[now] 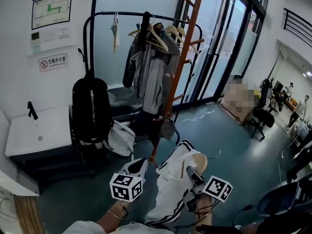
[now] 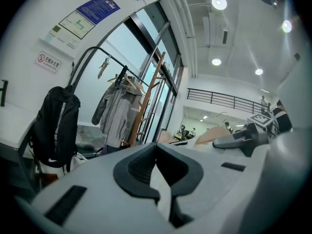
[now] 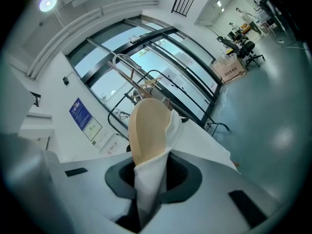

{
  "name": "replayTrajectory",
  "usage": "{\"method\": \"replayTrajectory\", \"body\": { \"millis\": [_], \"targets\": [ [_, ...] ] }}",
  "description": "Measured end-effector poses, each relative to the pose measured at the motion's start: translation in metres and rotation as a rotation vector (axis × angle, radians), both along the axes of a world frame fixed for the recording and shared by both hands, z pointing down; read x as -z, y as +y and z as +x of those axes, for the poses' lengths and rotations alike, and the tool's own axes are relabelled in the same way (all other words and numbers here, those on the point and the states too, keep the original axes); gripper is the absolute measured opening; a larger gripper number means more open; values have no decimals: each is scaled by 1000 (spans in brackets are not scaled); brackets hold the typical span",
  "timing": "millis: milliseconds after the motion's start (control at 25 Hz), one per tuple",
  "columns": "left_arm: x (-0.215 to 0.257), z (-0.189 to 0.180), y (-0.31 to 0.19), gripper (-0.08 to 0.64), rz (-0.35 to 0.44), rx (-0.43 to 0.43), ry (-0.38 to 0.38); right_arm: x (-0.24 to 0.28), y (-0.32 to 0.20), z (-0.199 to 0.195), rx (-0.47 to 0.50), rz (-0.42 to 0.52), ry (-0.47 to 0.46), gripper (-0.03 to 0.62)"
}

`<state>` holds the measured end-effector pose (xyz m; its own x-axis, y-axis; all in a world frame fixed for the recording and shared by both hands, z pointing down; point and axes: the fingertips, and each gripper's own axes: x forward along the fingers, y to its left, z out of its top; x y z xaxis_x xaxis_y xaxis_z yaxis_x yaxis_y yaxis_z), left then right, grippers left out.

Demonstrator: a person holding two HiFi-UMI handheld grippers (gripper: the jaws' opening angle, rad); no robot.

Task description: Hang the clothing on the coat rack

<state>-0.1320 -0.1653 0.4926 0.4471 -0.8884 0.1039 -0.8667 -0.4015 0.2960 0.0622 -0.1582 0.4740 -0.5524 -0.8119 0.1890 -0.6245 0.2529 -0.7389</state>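
Fingers of my right gripper (image 3: 152, 172) are pinched on a fold of the white garment (image 1: 170, 191), just where the cloth wraps one end of the wooden hanger (image 3: 146, 126). The hanger rises from them toward 12 o'clock. My left gripper (image 2: 157, 155) has its fingers pressed together on a thin sliver of the same white cloth. From the head view the garment hangs between the two grippers, the left at its 9 o'clock and the right at its 3 o'clock, above the floor. The coat rack (image 1: 183, 57) stands at 12 o'clock from both, well apart from the garment.

By count: one white garment with dark stripes, one hanger inside it, one coat rack, one gray jacket (image 1: 151, 74) already hanging beside it, and one black backpack (image 1: 90, 108) at about 10 o'clock.
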Motion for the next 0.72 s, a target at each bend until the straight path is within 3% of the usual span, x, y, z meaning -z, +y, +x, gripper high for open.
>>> {"method": "replayTrajectory", "body": {
  "millis": [360, 720],
  "targets": [
    [-2, -11, -23, 9, -5, 42, -9, 6, -32, 1, 15, 20, -7, 69],
    [5, 9, -69, 9, 7, 82, -10, 12, -88, 19, 65, 23, -10, 69]
  ]
}}
